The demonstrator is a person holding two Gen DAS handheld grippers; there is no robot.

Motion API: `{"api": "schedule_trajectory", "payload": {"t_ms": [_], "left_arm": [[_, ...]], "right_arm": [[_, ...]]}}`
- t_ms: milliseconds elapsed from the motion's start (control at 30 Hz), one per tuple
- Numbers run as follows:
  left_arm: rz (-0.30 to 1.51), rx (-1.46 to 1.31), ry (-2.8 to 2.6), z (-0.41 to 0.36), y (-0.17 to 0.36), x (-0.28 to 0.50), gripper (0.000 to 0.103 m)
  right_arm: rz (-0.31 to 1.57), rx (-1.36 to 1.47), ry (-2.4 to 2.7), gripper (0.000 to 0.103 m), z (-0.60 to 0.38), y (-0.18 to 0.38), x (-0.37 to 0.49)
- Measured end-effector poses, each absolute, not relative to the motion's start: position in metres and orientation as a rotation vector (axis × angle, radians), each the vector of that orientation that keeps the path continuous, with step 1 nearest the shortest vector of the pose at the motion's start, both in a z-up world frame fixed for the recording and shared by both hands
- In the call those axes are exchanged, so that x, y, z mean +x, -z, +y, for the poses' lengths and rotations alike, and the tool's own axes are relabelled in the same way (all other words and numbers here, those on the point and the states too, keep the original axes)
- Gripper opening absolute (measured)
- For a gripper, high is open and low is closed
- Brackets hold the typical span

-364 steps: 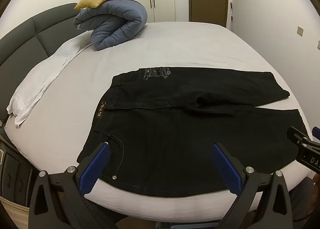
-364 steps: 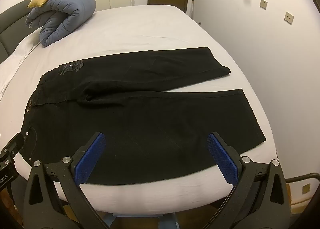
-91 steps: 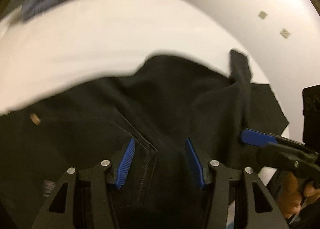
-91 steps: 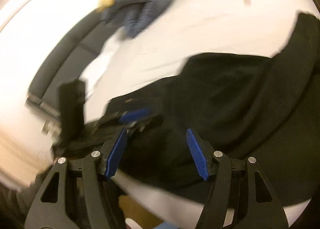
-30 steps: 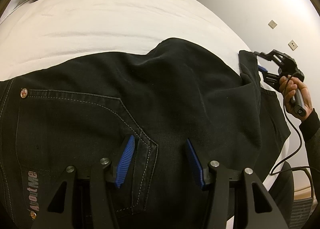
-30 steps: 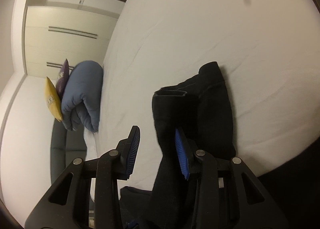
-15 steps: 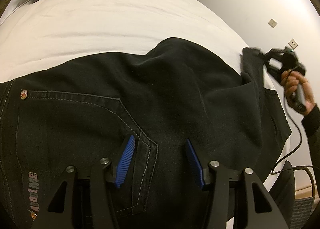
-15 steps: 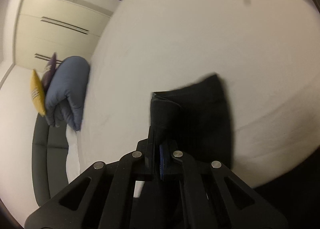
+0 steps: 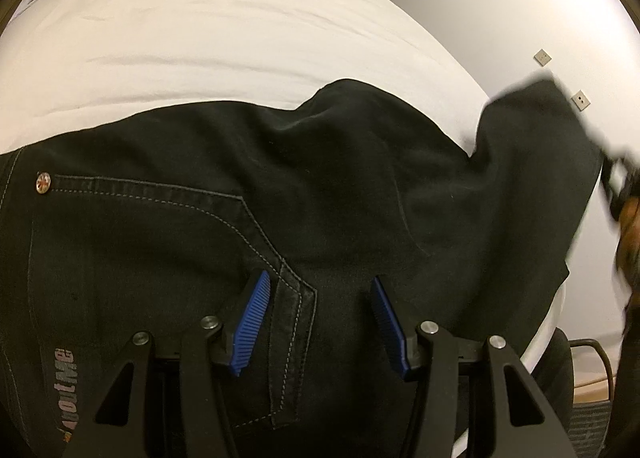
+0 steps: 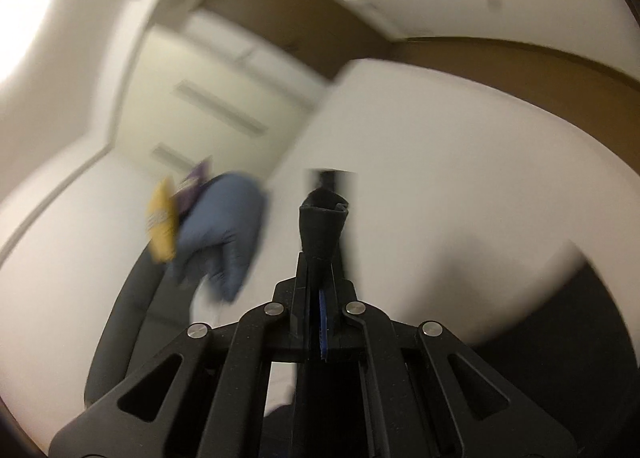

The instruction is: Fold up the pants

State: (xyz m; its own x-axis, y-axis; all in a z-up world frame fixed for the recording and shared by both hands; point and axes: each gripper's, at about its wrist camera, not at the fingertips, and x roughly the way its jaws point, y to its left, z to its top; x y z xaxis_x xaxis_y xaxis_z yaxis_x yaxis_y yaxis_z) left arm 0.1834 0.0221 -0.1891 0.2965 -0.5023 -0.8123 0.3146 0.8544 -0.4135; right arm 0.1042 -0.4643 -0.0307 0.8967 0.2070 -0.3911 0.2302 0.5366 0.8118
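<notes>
Black pants (image 9: 280,186) spread along the bed's (image 9: 224,30) near edge, my left gripper (image 9: 318,322) half-wide over the back pocket, my right gripper (image 10: 320,298) clamped on a raised leg hem (image 10: 322,226).

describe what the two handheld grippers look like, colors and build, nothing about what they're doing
The left gripper and right gripper look alike: black angular frames with triangular cut-outs and silver round bolts at the pivots. The fingers carry bright blue ribbed pads. No cable or sleeve shows clearly here.
</notes>
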Motion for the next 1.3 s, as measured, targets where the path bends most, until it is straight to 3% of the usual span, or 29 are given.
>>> {"api": "schedule_trajectory", "payload": {"t_ms": [133, 267, 700, 1033, 1233, 1300], "left_arm": [[1.157, -0.152, 0.554, 0.019, 0.188, 0.187, 0.054], [1.166, -0.140, 0.555, 0.015, 0.186, 0.191, 0.054], [1.175, -0.060, 0.554, 0.011, 0.182, 0.194, 0.055], [1.163, -0.053, 0.537, 0.009, 0.174, 0.192, 0.052], [1.094, -0.055, 0.516, 0.004, 0.152, 0.174, 0.052], [1.070, -0.074, 0.536, 0.000, 0.145, 0.169, 0.059]], "right_arm": [[0.526, 1.258, 0.298, 0.002, -0.495, 0.127, -0.010], [0.521, 1.362, 0.396, 0.002, -0.496, 0.166, -0.074], [0.501, 1.371, 0.470, 0.002, -0.485, 0.153, -0.143], [0.563, 1.305, 0.454, 0.001, -0.494, 0.157, -0.102], [0.584, 1.296, 0.471, 0.010, -0.498, 0.139, -0.090], [0.636, 1.181, 0.584, 0.019, -0.491, 0.117, -0.088]]}}
